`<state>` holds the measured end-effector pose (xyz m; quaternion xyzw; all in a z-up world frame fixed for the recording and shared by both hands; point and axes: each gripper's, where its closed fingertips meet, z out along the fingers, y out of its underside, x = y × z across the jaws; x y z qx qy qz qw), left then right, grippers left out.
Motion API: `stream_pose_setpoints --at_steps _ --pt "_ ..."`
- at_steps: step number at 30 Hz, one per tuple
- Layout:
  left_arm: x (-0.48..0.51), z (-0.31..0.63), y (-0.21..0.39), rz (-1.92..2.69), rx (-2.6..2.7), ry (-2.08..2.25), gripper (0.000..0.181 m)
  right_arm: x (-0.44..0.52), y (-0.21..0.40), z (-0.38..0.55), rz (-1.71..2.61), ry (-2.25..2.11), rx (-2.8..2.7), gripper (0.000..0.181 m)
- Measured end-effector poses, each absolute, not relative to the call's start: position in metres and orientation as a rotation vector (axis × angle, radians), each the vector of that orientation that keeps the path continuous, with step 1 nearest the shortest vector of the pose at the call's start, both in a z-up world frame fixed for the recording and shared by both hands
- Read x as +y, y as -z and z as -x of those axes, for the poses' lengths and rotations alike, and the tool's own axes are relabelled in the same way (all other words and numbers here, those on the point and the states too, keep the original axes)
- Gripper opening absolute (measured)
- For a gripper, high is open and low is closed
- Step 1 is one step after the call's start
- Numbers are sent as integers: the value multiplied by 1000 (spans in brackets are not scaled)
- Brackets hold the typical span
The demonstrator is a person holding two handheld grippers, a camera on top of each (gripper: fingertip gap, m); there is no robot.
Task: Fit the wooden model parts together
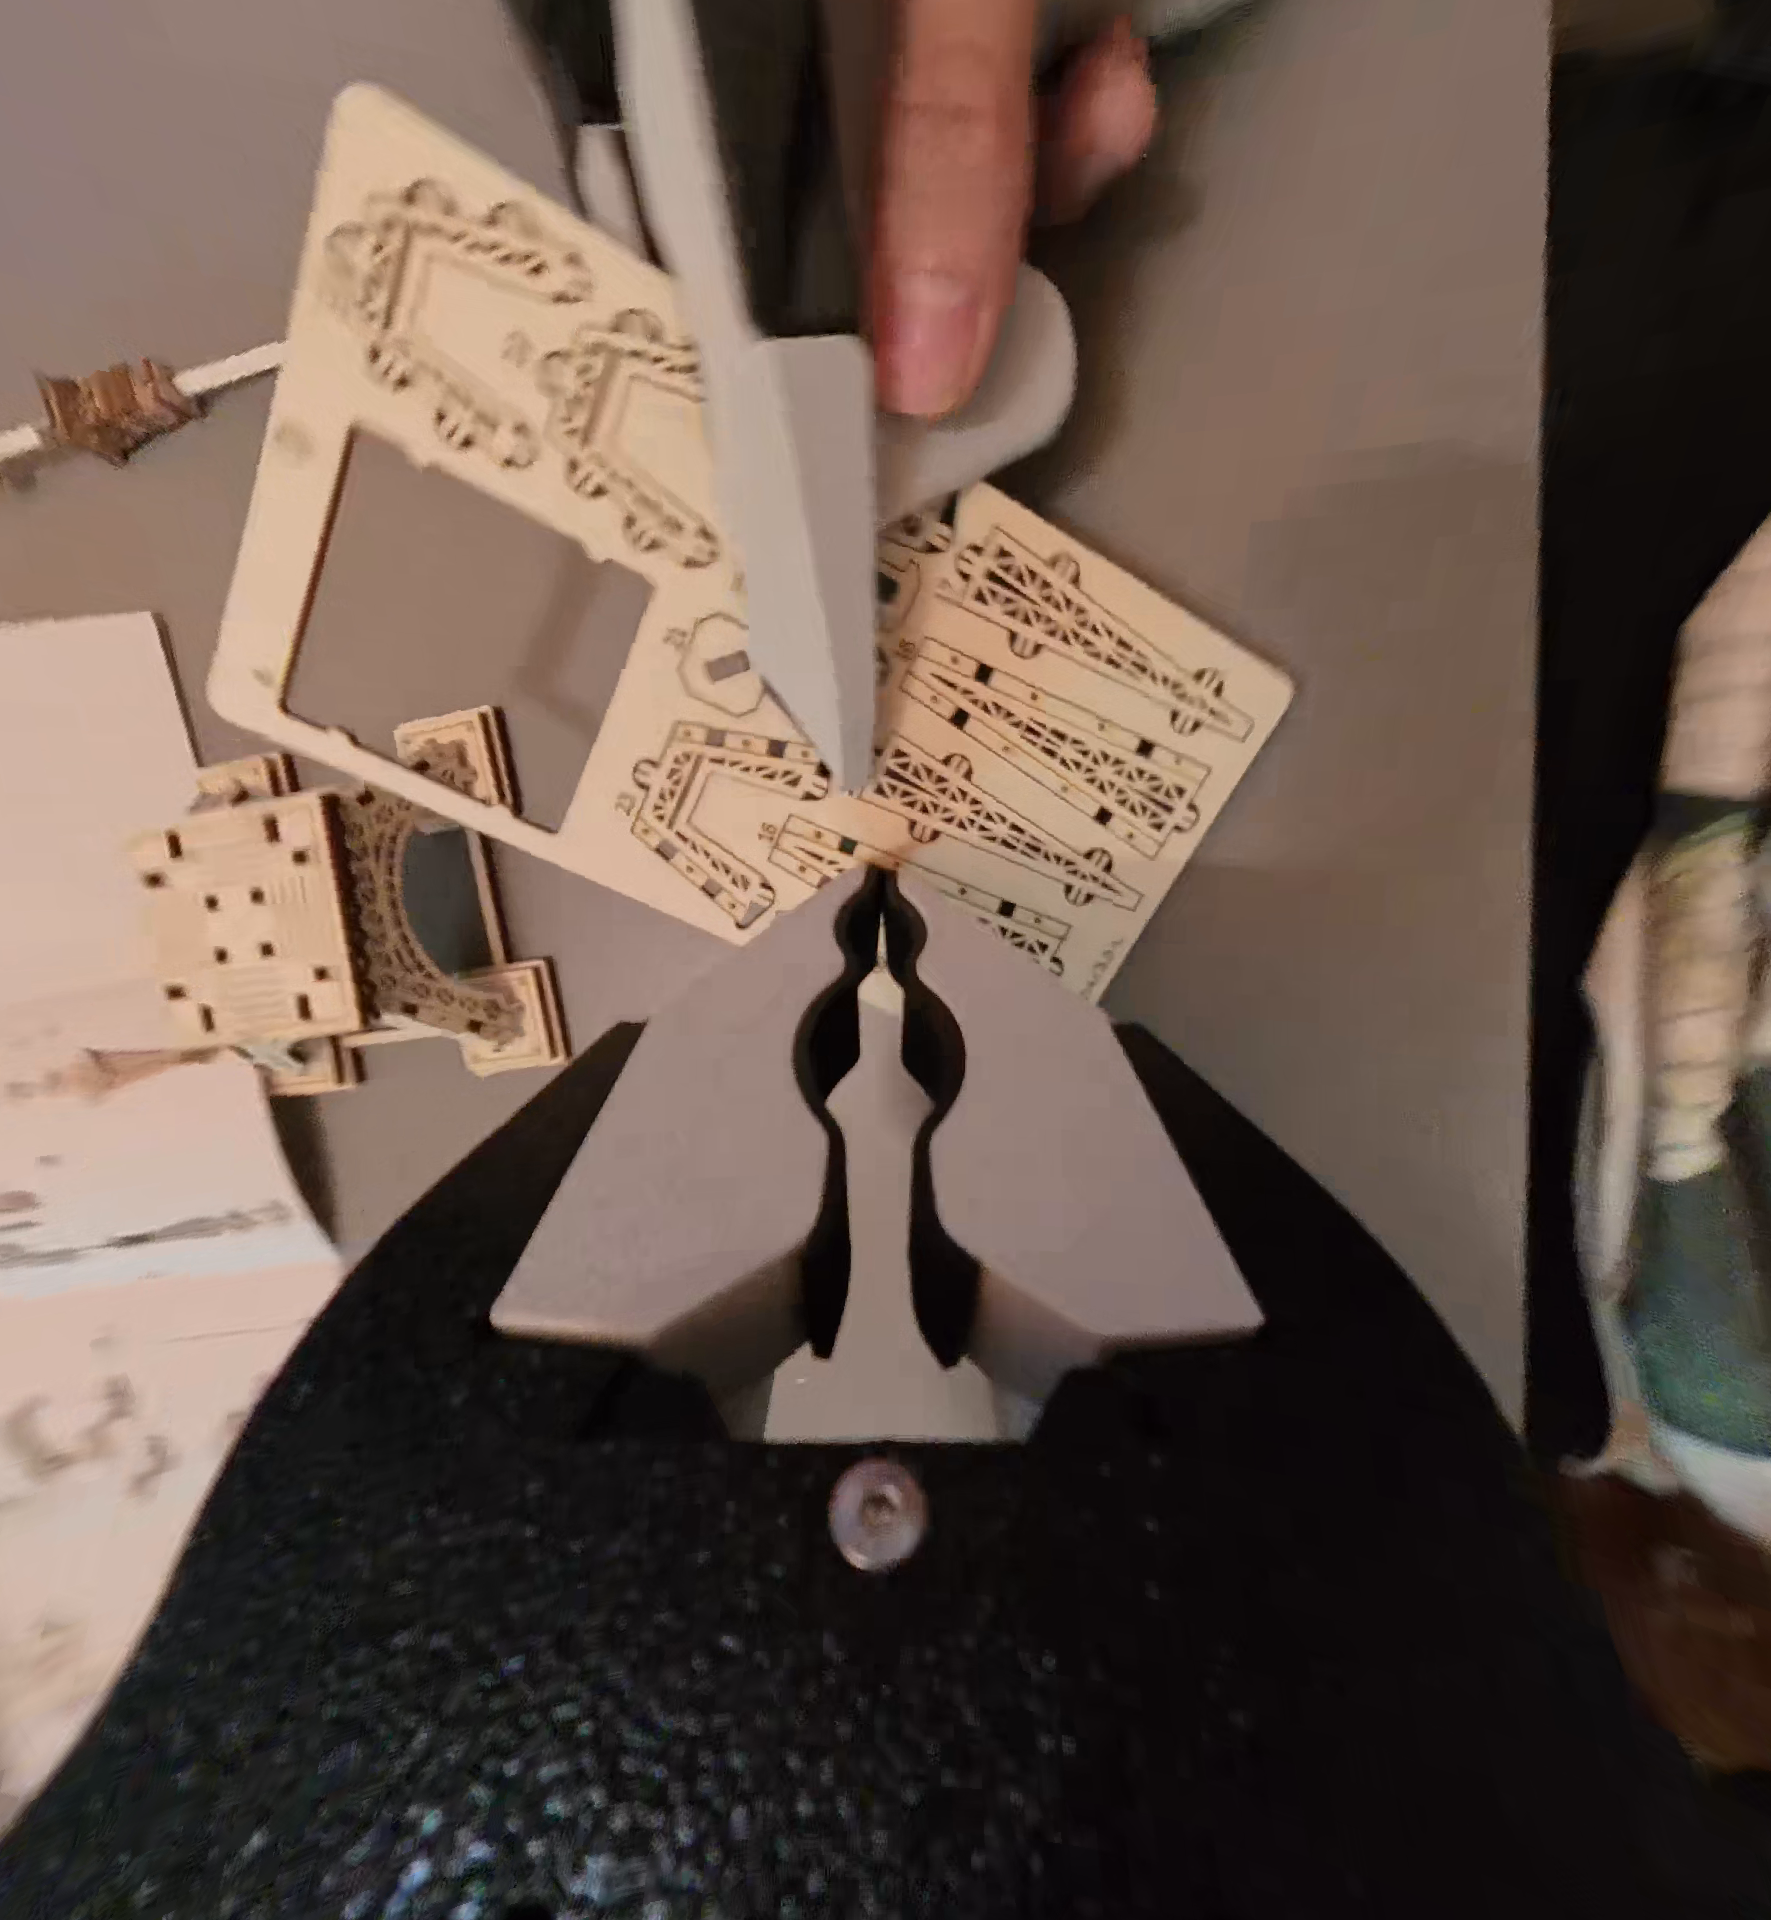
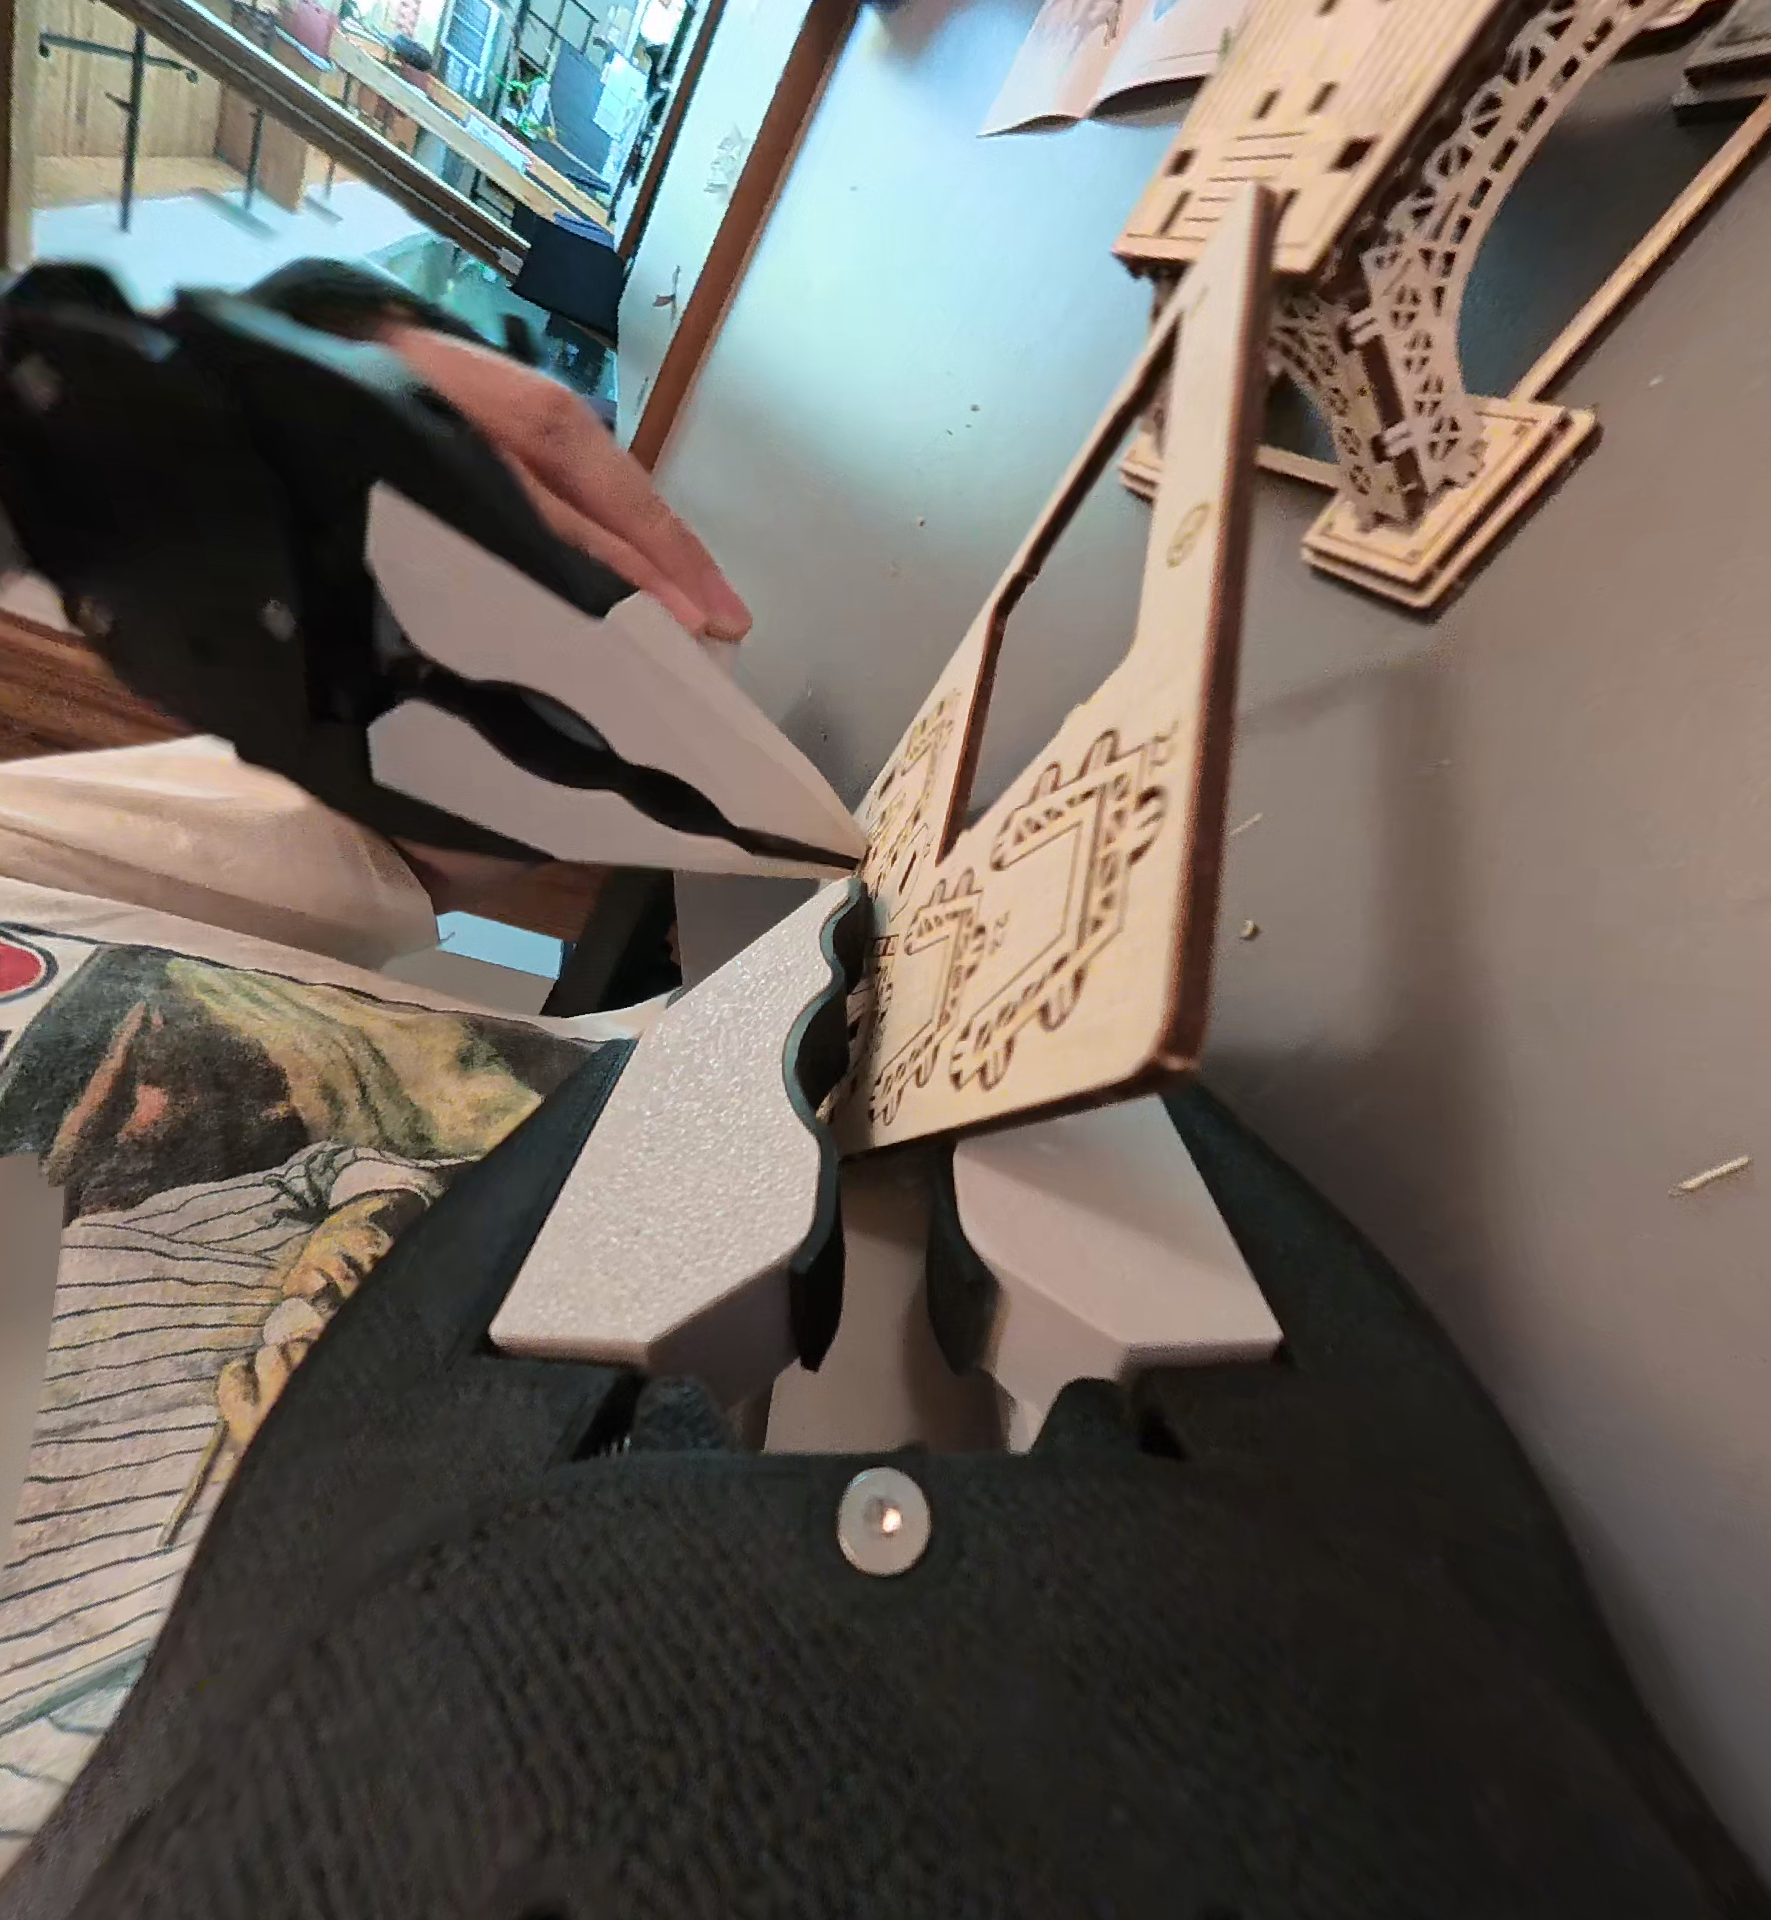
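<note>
Both grippers are clamped on the same wooden parts sheet (image 1: pixel 590 582): your left gripper (image 1: pixel 876 878) has its fingers pinched together on the sheet's near edge, right where a narrow lattice piece (image 1: pixel 839 847) sits in its cut-out, and your right gripper (image 2: pixel 860 997) holds the sheet from the opposite side, its fingers closed over the board's face so that the sheet stands tilted above the grey table (image 1: pixel 1328 623). In the right wrist view the left gripper's tips meet the sheet just above your own, so the two grips are nearly touching. The step in hand looks like freeing a part from the sheet, not yet joining anything: a large window is already punched out, and the half-built tower base (image 1: pixel 341 935) stands on the table to the left, apart from the sheet, beside a paper booklet (image 1: pixel 50 831). For the next move, you will probably want to keep the right grip firm as the anchor and work the left one gently, twisting or pulling along the piece's length so its thin tabs let go. The lattice is fine and brittle-looking, so a sideways wrench could snap it; whether the left tips hold the piece alone or the surrounding frame too, the pictures do not settle.
</note>
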<state>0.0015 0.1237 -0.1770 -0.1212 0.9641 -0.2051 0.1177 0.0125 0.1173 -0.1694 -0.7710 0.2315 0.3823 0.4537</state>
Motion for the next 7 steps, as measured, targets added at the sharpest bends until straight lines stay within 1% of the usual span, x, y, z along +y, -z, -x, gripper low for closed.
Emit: stream_pose_setpoints --at_steps 1,4,7 --pt "125 -7 173 450 2783 684 0 117 168 -11 1899 -937 554 4" --pt "125 -8 166 468 2748 796 0 118 168 -11 1900 -942 549 4" --pt "126 -14 170 367 2718 690 0 118 168 -11 1900 -940 548 5"
